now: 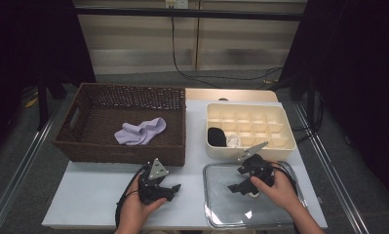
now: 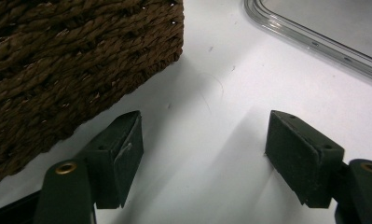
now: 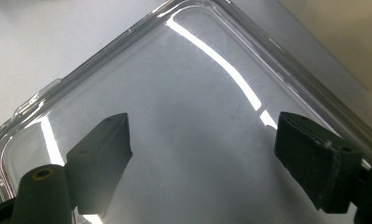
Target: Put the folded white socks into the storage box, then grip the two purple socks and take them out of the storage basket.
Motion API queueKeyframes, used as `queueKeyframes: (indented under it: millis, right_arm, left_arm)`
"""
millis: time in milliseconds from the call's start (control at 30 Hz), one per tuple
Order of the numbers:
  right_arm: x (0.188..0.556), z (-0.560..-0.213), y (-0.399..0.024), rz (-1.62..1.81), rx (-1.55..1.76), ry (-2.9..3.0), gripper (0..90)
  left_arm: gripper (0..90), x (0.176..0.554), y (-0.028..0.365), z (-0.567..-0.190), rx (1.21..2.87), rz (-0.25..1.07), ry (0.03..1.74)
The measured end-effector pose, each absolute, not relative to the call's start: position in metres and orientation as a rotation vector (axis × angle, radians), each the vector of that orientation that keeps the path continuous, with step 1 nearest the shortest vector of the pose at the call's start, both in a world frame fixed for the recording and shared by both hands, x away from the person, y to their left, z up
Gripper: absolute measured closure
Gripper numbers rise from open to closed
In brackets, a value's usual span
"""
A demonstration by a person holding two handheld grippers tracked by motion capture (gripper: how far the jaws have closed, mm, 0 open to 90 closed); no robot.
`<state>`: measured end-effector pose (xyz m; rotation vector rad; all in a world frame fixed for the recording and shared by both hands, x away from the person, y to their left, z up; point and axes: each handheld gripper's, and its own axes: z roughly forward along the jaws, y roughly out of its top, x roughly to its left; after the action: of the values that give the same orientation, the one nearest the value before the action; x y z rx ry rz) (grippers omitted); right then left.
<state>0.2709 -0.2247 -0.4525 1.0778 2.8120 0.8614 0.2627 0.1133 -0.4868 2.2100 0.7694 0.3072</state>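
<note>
My left gripper (image 1: 174, 190) rests low over the white table (image 1: 89, 195), just in front of the brown wicker basket (image 1: 124, 152). Its jaws stand open with nothing between them (image 2: 204, 154), and the basket's corner (image 2: 58, 60) sits close at their left. A lilac sock (image 1: 139, 131) lies inside the basket. My right gripper (image 1: 237, 179) hovers over a clear plastic lid (image 1: 231, 209) at the front right. Those jaws are also open and empty (image 3: 204, 154), with the lid (image 3: 188, 93) under them.
A cream divided organiser box (image 1: 285, 142) stands behind the lid, with a black sock (image 1: 216, 136) and a small white item (image 1: 232, 141) in its front-left cells. The lid's edge (image 2: 314, 32) lies ahead of the left gripper. Dark curtains flank the table.
</note>
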Motion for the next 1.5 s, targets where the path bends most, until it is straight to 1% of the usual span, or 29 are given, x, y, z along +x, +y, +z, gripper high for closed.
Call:
queueKeyframes:
  millis: [133, 400, 1000, 1500]
  right_arm:
    - [0.267, -0.457, -0.224, 0.862, 1.039, 2.811, 18.1]
    - [0.260, -0.463, -0.224, 0.908, 0.958, 2.781, 14.9]
    - [0.241, -0.478, -0.230, 1.023, 0.860, 2.614, 14.7]
    - [0.236, -0.484, -0.234, 1.086, 0.827, 2.561, 14.1]
  left_arm:
    - [27.3, 0.263, 0.113, -0.487, 2.210, 0.308, 0.770]
    - [27.3, 0.263, 0.113, -0.487, 2.212, 0.308, 0.767]
    - [27.3, 0.263, 0.113, -0.487, 2.212, 0.308, 0.768]
    - [27.2, 0.263, 0.113, -0.487, 2.210, 0.309, 0.771]
